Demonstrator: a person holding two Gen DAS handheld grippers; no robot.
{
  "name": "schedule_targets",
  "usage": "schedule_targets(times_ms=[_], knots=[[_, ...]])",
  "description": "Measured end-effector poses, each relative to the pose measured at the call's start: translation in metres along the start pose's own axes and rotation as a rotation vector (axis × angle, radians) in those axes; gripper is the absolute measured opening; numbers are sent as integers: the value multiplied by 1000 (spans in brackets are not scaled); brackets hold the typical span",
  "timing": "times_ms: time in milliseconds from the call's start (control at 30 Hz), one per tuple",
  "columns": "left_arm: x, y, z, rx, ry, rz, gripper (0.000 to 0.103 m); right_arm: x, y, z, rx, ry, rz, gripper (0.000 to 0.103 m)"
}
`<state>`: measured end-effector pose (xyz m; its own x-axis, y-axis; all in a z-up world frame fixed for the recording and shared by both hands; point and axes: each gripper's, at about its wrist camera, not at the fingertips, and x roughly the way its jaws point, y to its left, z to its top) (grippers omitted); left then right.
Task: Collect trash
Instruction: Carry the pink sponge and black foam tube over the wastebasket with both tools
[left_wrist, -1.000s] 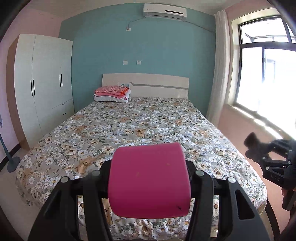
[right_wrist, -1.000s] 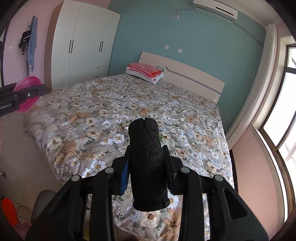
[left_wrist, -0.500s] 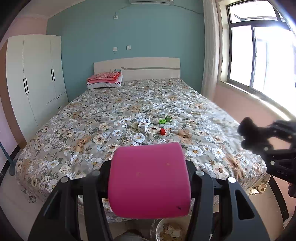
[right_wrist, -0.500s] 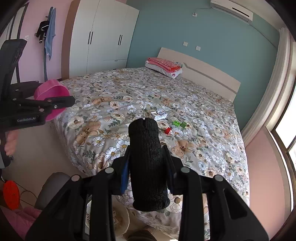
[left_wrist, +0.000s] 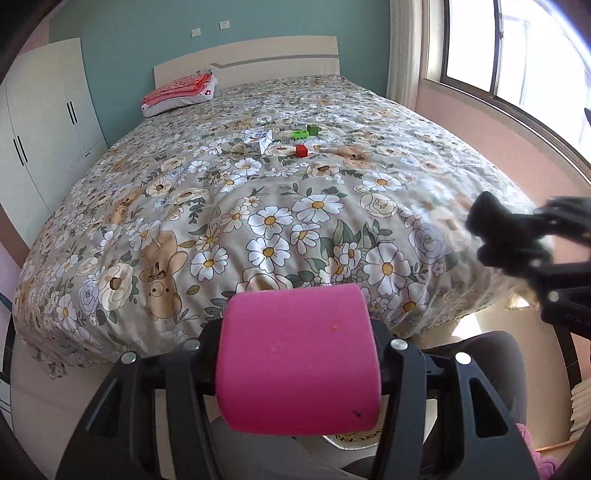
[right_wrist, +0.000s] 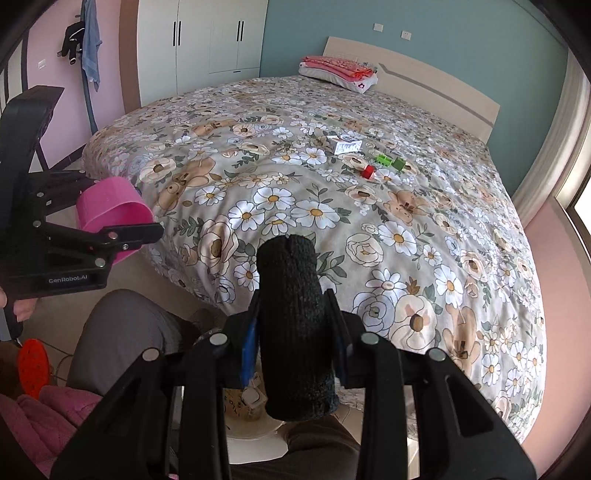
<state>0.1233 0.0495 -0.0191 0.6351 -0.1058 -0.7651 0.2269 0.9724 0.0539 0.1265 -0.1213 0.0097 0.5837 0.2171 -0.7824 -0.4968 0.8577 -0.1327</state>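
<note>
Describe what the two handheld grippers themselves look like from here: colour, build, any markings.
Both are matte black plastic. The left gripper has angular jointed linkages with silver rivets and white "GenRobot.AI" lettering on its body. The right gripper shows the same black arms with round silver bolts, plus a blue strip inside one finger.

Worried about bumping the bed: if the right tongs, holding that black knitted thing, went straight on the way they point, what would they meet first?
Probably the floral bedspread near the foot of the bed; the black knitted roll clamped in the right tongs would touch first. Depth is hard to judge here.
</note>
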Motion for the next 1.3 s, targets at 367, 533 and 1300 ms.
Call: schedule_targets(times_ms=[367,533,1300], knots=[[82,-12,-60,14,222,-40,56,89,16,-72,54,201,67,34],[109,-22,-80,26,293,-67,56,122,24,-99,94,280,116,34],[249,-48,-156,-84,640,-192,56,263,44,-192,255,606,222,34]])
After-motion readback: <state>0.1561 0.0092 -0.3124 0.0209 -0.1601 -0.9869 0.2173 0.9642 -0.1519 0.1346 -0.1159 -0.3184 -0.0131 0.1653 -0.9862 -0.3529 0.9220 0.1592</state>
